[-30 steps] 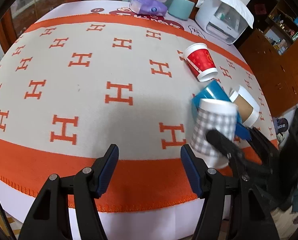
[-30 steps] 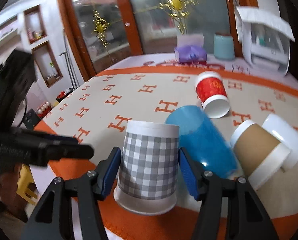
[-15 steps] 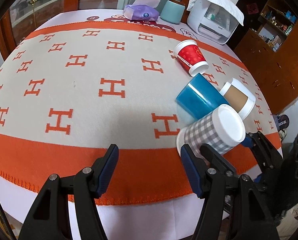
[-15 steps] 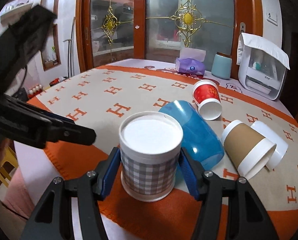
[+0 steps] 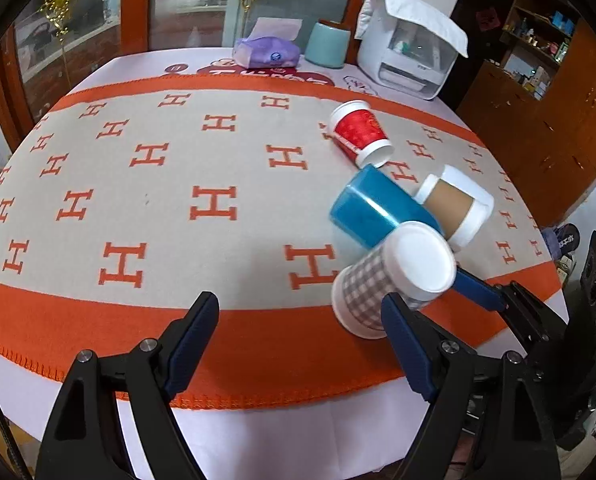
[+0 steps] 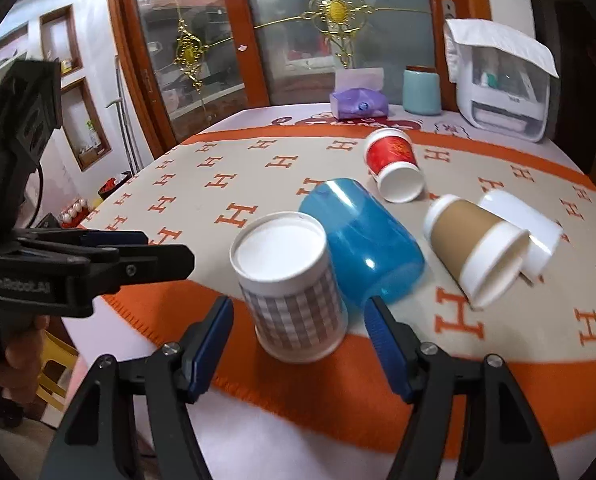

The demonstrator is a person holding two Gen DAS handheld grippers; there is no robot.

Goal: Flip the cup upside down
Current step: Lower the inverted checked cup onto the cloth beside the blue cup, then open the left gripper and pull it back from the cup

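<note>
A grey checked paper cup (image 6: 294, 292) stands upside down on the orange border of the cloth, its white base up; it also shows in the left wrist view (image 5: 394, 280). My right gripper (image 6: 298, 336) is open, its blue pads (image 6: 214, 336) apart from the cup on both sides, just in front of it. My left gripper (image 5: 298, 344) is open and empty over the near table edge, left of the cup. It shows in the right wrist view as a black tool (image 6: 82, 264) at the left.
A blue cup (image 6: 362, 240), a brown sleeved cup (image 6: 474, 252), a white cup (image 6: 522, 232) and a red cup (image 6: 394, 164) lie on their sides behind the checked cup. A tissue pack (image 5: 266, 54), a teal canister (image 5: 326, 44) and a white appliance (image 5: 406, 48) stand at the back.
The right gripper turned the checked cup base-up, set it on the cloth, then opened and drew back from it. The left gripper stayed open.
</note>
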